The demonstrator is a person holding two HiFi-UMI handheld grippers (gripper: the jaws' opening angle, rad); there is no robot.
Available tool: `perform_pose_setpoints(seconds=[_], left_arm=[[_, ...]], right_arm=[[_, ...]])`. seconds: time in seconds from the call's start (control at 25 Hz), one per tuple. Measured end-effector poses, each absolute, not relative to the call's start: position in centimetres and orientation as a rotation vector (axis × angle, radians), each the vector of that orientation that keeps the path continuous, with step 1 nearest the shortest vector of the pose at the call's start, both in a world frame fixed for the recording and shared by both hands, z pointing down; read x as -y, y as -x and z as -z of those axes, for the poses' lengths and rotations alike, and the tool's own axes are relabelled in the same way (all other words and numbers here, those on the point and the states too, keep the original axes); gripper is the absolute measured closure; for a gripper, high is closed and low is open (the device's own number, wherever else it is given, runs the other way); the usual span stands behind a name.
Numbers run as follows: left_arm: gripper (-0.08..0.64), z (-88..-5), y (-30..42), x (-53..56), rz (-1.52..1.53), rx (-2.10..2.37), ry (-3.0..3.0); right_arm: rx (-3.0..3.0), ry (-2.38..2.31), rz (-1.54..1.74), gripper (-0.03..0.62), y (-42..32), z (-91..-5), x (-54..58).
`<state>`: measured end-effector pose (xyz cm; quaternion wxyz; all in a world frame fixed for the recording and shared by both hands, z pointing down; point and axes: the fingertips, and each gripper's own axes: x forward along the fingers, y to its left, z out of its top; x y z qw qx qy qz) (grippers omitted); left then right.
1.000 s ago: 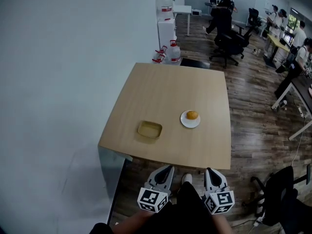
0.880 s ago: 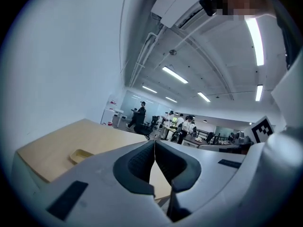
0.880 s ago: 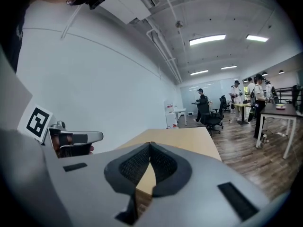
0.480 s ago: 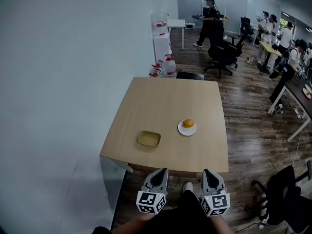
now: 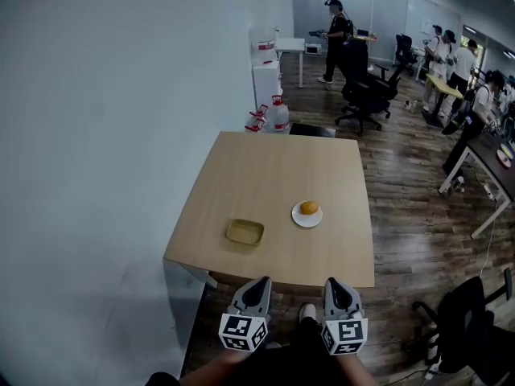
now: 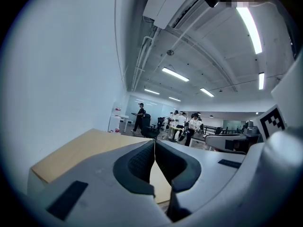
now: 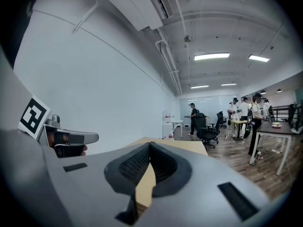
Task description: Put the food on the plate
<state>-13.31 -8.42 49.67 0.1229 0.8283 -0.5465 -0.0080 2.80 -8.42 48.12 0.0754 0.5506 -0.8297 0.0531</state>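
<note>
On the wooden table [image 5: 273, 175] lies a small white plate [image 5: 306, 216] carrying a round orange-brown piece of food [image 5: 308, 208]. Left of it sits a shallow yellow-tan dish [image 5: 245, 232], with nothing in it. My left gripper [image 5: 259, 283] and right gripper [image 5: 337, 283] are held close to my body, below the table's near edge and apart from everything on it. In the left gripper view the left gripper [image 6: 154, 142] has its jaws shut with nothing between them. The right gripper [image 7: 149, 144] is likewise shut and empty, with the table [image 7: 189, 148] showing beyond it.
A white wall runs along the table's left side. Water jugs [image 5: 276, 115] and a white cabinet [image 5: 264, 79] stand past the far edge. Office chairs [image 5: 362, 91], desks and several people fill the back right; a black chair [image 5: 467, 324] is at my right.
The head view has pulled back and tilted, so the table sits lower and smaller in the picture. Both grippers stay shut by my body, and the people at the back have shifted.
</note>
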Motion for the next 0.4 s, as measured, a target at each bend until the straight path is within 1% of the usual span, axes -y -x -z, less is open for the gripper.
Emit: perform_pose_setpoints(seconds=[0.4], left_arm=[[0.543, -50.9, 15.8, 8.7, 0.048, 1.603, -2.332]], right_arm=[[2.482, -1.608, -0.142, 0.532, -1.5, -48.3, 8.8]])
